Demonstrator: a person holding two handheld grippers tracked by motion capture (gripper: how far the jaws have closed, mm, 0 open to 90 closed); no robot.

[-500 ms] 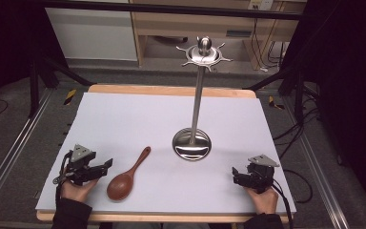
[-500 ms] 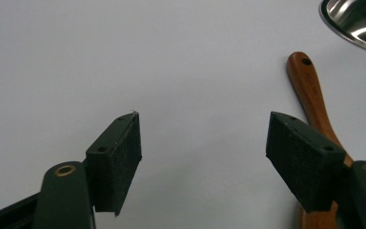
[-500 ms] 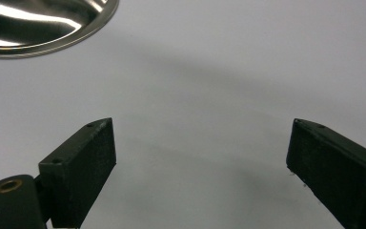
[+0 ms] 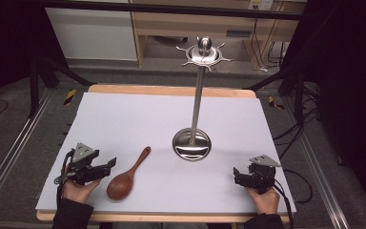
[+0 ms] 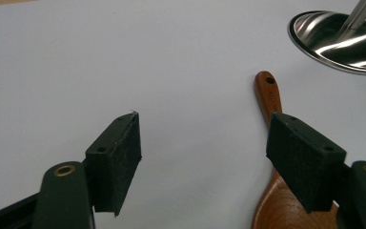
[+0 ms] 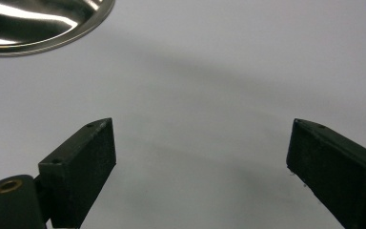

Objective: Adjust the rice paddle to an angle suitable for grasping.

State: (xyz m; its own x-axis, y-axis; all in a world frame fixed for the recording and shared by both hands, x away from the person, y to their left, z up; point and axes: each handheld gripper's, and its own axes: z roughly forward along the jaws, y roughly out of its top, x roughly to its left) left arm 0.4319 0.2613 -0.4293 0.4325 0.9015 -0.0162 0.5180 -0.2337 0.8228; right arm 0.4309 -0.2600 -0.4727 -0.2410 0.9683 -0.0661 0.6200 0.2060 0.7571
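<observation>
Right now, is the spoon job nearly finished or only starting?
Only starting. Nothing looks done: the wooden spoon lies flat on the table, apart from the metal stand. In hand: the left gripper sits open beside the spoon, not touching it. The right gripper is open and empty. Picking the spoon up is left.

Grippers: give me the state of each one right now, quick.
Left gripper: jaws open, holding nothing; the wooden spoon lies beside its right-hand jaw.
Right gripper: jaws open, holding nothing.
</observation>
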